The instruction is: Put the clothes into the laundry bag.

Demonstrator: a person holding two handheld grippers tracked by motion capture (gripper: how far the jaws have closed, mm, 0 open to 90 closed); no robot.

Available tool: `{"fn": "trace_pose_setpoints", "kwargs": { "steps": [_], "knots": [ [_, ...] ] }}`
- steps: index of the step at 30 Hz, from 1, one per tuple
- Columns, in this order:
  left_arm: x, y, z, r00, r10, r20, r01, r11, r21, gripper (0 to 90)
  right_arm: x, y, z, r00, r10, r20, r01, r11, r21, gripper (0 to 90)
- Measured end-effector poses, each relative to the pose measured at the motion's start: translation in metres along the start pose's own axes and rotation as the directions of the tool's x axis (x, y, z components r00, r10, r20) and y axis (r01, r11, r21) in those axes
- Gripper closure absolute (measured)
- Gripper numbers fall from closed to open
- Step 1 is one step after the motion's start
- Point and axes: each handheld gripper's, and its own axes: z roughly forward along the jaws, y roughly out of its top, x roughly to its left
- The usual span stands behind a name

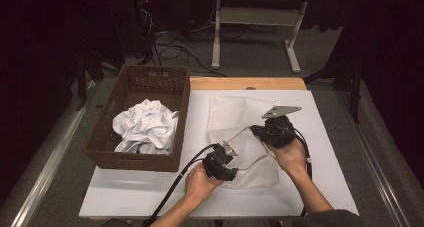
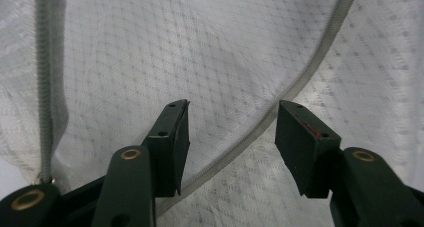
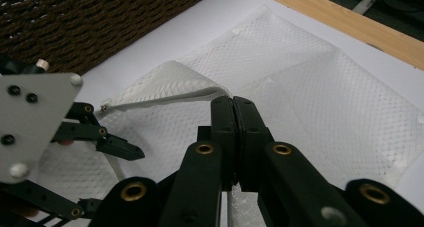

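Note:
A white mesh bag [image 1: 232, 114] with a zipper lies flat on the white table [image 1: 320, 137]. My right gripper [image 3: 233, 99] is shut on the bag's upper opening edge [image 3: 170, 84] and holds that flap lifted; in the high view it [image 1: 256, 131] sits over the bag's middle. My left gripper [image 2: 232, 107] stands open just above the mesh [image 2: 200, 47], and the grey zipper band [image 2: 300, 82] runs slanting between its jaws without being pressed. In the high view the left gripper [image 1: 234, 176] is at the bag's near edge. It [image 3: 120, 147] also shows at the left of the right gripper view.
A dark wicker basket [image 1: 135, 162] stands on the table's left part and holds a crumpled white cloth [image 1: 145, 127]. The table's wooden far edge [image 1: 250, 83] lies beyond the bag. Black cables trail from both grippers toward the person.

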Motion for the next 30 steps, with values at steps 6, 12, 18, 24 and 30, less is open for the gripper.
{"fn": "trace_pose_setpoints", "kwargs": {
  "steps": [6, 12, 18, 24, 30],
  "knots": [
    [0.006, 0.001, -0.013, 0.9997, -0.004, 0.025, 0.004, 0.9999, 0.013, 45.2, 0.001, -0.003, 0.004, 1.0, -0.008, -0.004, 0.008, 1.0, 0.019, 89.9],
    [0.019, 0.007, -0.037, 0.9984, -0.006, 0.057, 0.005, 0.9999, 0.016, 49.5, 0.002, -0.005, 0.006, 1.0, -0.007, -0.007, 0.007, 1.0, 0.024, 89.9],
    [0.031, 0.009, -0.062, 0.9982, -0.003, 0.059, 0.001, 0.9995, 0.033, 46.7, 0.003, -0.006, 0.006, 0.9998, -0.017, -0.003, 0.017, 1.0, 0.025, 89.9],
    [0.041, 0.007, -0.092, 0.9984, 0.002, 0.056, -0.005, 0.9987, 0.051, 43.2, 0.003, -0.005, 0.006, 0.9996, -0.028, -0.001, 0.028, 0.999, 0.03, 89.8],
    [0.059, 0.009, -0.115, 0.9994, -0.029, 0.019, 0.028, 0.9985, 0.047, 45.0, 0.005, -0.005, 0.006, 0.9995, -0.032, -0.002, 0.033, 0.999, 0.019, 89.8]
  ]
}}
